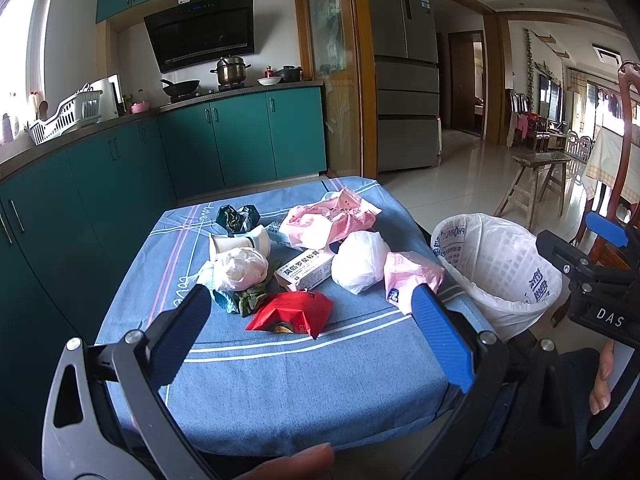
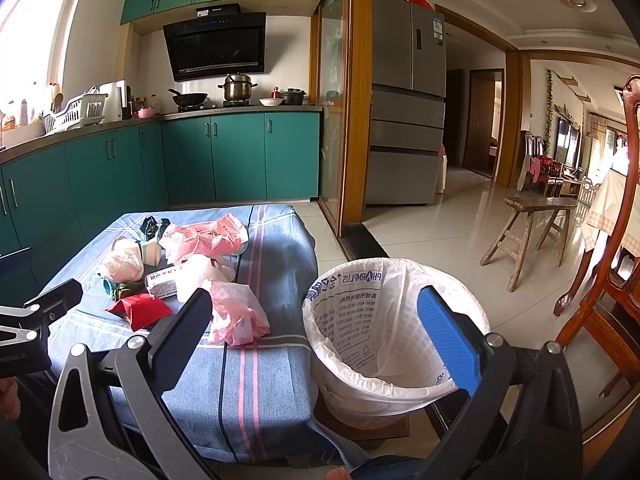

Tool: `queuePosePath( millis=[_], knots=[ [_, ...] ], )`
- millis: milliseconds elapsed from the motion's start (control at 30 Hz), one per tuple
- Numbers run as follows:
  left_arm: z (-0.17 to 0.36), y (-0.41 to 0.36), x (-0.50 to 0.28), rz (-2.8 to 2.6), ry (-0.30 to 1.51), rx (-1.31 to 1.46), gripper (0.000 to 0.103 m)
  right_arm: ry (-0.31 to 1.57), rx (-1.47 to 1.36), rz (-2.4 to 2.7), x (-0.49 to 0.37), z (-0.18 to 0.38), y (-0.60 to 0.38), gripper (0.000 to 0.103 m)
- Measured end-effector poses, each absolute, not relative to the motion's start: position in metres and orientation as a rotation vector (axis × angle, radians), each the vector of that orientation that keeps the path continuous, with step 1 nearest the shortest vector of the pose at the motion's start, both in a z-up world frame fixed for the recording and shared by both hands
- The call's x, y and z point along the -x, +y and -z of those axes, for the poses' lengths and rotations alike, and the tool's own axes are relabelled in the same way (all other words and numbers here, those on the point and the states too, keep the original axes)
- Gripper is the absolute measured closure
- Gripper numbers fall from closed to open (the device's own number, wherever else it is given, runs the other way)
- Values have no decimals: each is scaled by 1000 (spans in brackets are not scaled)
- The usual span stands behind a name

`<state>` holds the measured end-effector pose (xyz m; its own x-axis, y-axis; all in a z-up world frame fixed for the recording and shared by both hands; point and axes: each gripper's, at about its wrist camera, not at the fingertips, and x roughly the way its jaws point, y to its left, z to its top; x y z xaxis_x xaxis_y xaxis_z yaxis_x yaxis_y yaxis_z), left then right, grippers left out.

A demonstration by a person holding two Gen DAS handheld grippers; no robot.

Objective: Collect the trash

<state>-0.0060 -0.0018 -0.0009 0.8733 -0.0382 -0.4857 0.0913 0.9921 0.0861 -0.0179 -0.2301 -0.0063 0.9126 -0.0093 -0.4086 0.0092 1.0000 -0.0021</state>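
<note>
Trash lies on a table with a blue cloth (image 1: 280, 380): a red wrapper (image 1: 292, 314), a white medicine box (image 1: 306, 274), a white crumpled bag (image 1: 360, 266), a pink bag (image 1: 410, 276), a larger pink bag (image 1: 328, 220), a pale bag (image 1: 240, 268), a paper cup (image 1: 240, 244) and a dark packet (image 1: 236, 218). A white bin with a liner (image 2: 392, 340) stands right of the table. My left gripper (image 1: 312, 312) is open and empty above the red wrapper. My right gripper (image 2: 316, 320) is open and empty, near the bin's rim.
Teal kitchen cabinets (image 1: 240, 140) run along the left and back. A fridge (image 1: 404, 80) stands behind. A wooden stool (image 2: 532, 224) and a wooden chair (image 2: 612, 280) are on the tiled floor to the right.
</note>
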Motion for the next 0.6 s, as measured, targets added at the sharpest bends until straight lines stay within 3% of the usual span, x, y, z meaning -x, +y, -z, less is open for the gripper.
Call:
queuePosePath(
  millis=[600],
  knots=[
    [5,-3,5,71,514,-110,3,423,0,9,19,7,-230,3]
  ],
)
